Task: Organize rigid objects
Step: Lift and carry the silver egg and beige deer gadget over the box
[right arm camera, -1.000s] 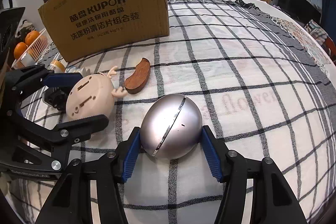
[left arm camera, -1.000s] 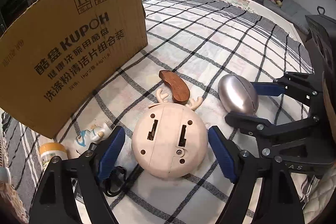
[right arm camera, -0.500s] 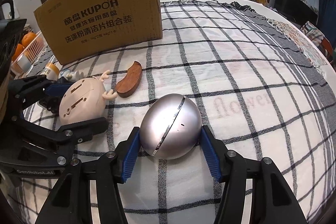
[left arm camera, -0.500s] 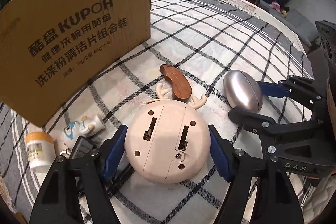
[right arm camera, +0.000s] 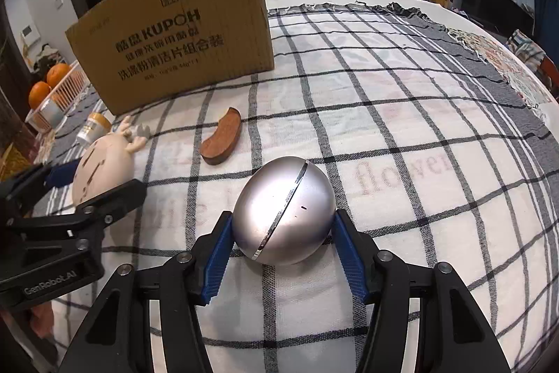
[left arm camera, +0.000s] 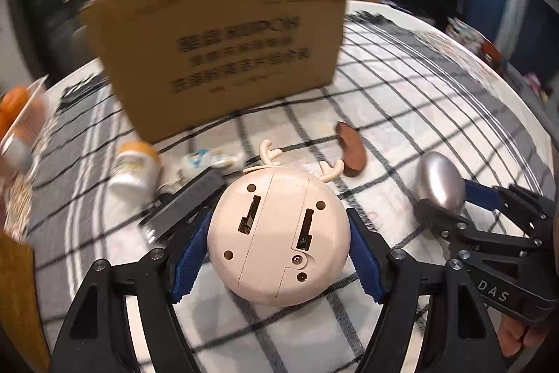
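Jaws of the left gripper (left arm camera: 279, 254) have just been closing, and both blue pads now press the flanks of the cream antlered round toy (left arm camera: 277, 233), base toward the camera, lifted and swung so the cardboard box (left arm camera: 223, 58) now sits at 12 o'clock instead of 10. Right gripper (right arm camera: 283, 243) stays clamped on the silver egg-shaped case (right arm camera: 283, 208), low over the checked tablecloth (right arm camera: 401, 128). Wooden curved piece (right arm camera: 222, 142) lies loose at 11 o'clock from the egg; likely both held items go toward the box next.
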